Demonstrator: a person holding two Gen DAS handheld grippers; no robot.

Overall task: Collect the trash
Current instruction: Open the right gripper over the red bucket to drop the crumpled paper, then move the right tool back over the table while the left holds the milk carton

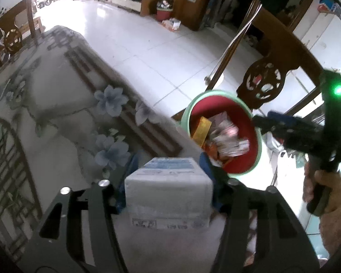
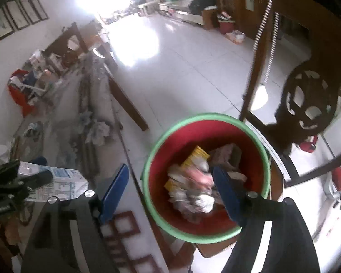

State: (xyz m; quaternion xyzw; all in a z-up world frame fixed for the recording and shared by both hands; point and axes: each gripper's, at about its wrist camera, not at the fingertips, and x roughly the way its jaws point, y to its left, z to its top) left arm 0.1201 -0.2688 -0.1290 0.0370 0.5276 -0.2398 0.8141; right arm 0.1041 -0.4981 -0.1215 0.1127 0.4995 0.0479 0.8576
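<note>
Deposit step: a carton (image 1: 168, 188) is held between the left gripper (image 1: 168, 170) jaws beside the bin (image 2: 206, 177); the right gripper (image 2: 170, 195) is spread empty over it (trash inside); carrying over the rim is required next

Left tongs (image 1: 168, 177): black linkage arms with triangular cut-outs, round silver pivot screws at the joints, blue pads on the finger insides. Right tongs (image 2: 168, 195), beside the green-rimmed bin (image 2: 170, 125): same black frame, two silver screws on one arm and one on the other, flat blue finger plates. In the left wrist view, the right unit beyond the bin is a black cross-shaped body with a lit green LED near its top, a black handle in a bare hand (image 1: 325, 188), no sleeve showing.
</note>
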